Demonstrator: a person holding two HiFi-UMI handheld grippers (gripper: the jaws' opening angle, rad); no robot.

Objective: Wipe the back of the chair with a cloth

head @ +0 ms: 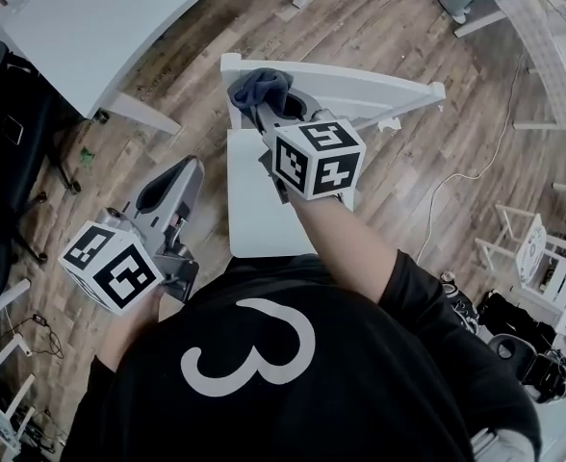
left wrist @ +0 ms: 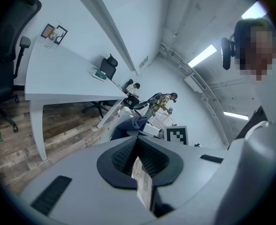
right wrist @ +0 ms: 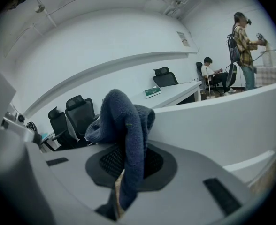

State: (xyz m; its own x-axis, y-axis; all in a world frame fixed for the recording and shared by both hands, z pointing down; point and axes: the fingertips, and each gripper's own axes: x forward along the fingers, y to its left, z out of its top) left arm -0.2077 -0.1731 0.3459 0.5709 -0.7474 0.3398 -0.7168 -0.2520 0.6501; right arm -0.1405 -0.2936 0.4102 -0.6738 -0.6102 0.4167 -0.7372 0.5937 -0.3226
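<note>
Some cloth (right wrist: pixel 126 121) hidden inside right claw (right wrist: pixel 128 165)

Right arm (head: pixel 352 246) stretched forward from the torso, black short sleeve, forearm bare. Right gripper (head: pixel 264 102) points away from the body, jaws clamped on a dark blue cloth (right wrist: pixel 125 121) that bunches up over the pads. Left gripper (head: pixel 170 183) held back, close to the torso on the left side, angled forward, jaws together, nothing between them.

The cloth (right wrist: pixel 128 121) pinched in my right claw (right wrist: pixel 128 162) is a nubbly, matt blue knit. The chair (head: pixel 379 92) is smooth matt white, and the floor (head: pixel 389 27) is grained wood.
</note>
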